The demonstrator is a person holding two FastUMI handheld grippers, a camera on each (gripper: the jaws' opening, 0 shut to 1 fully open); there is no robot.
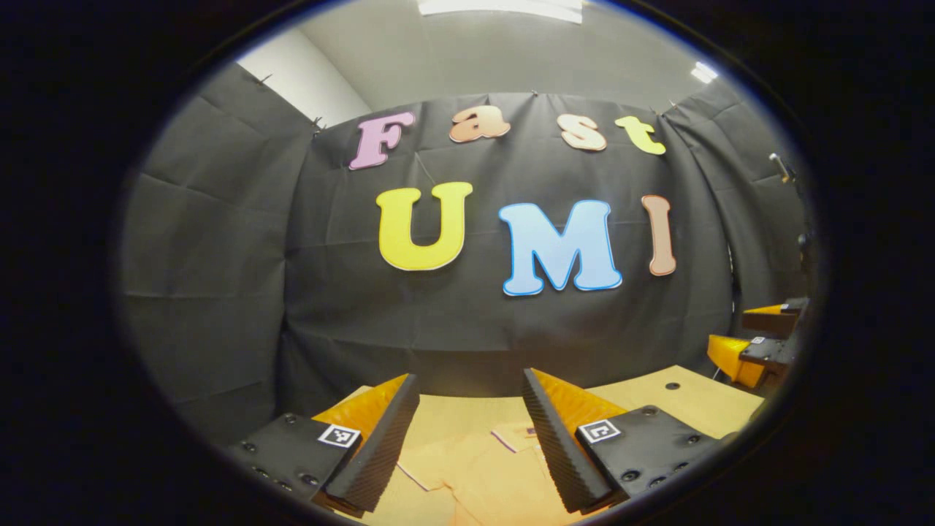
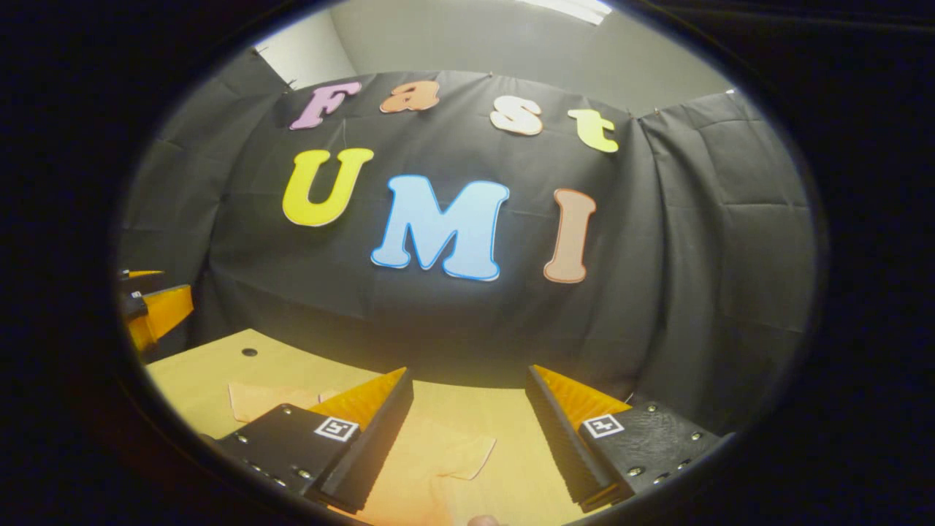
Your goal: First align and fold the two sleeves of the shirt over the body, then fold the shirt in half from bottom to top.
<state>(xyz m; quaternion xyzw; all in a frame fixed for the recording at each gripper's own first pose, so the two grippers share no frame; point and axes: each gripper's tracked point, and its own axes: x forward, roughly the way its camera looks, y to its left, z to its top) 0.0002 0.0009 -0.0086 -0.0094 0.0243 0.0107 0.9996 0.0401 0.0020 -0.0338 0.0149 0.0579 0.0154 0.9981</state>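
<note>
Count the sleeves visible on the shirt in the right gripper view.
2. One sleeve lies on the table left of the right gripper; the other sleeve lies between its open fingers. Much of the shirt is hidden.

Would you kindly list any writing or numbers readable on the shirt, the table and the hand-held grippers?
Shirt: no print or label in sight.
Table: none.
Left hand-held gripper: square marker tags, a black-and-white pattern, no words.
Right hand-held gripper: the same kind of tags, no words.
</note>
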